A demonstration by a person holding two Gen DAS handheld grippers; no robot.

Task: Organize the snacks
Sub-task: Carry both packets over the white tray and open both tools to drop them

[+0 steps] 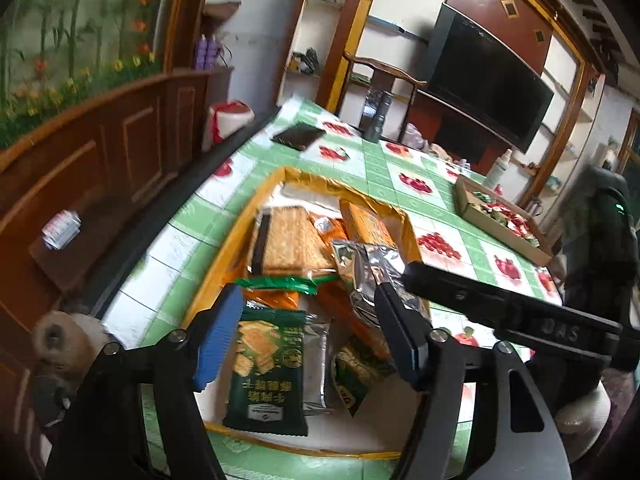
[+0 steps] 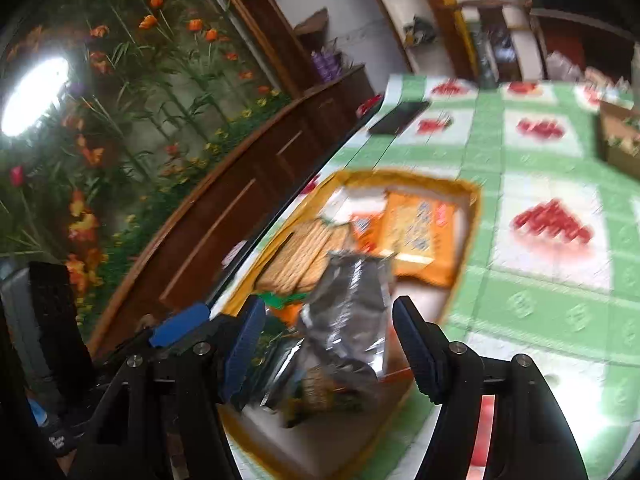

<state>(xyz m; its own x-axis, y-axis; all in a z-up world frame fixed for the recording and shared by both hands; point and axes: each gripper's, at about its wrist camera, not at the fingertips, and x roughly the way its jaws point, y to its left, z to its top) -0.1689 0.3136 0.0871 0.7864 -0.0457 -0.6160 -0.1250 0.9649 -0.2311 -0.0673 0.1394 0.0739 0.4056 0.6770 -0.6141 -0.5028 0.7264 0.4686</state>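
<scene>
Both sets of jaws stand spread over the yellow tray (image 1: pixel 224 256) on the bench (image 1: pixel 400 160), pinching nothing. Near: green cracker packet (image 1: pixel 268 368), light, slippery film; I'd pinch its sealed edge. Right, crumpled foil packet (image 2: pixel 348 300), soft. Farther: bare crackers (image 1: pixel 292 240), fragile.

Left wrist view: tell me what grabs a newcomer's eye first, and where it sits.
The yellow-rimmed tray in the middle of the green checked tablecloth stands out first, heaped with snack packets. A dark green cracker packet lies nearest, between the open fingers of the left gripper, with a crumpled silver foil bag just beyond. Far right, a cardboard box holds red and green sweets.
</scene>
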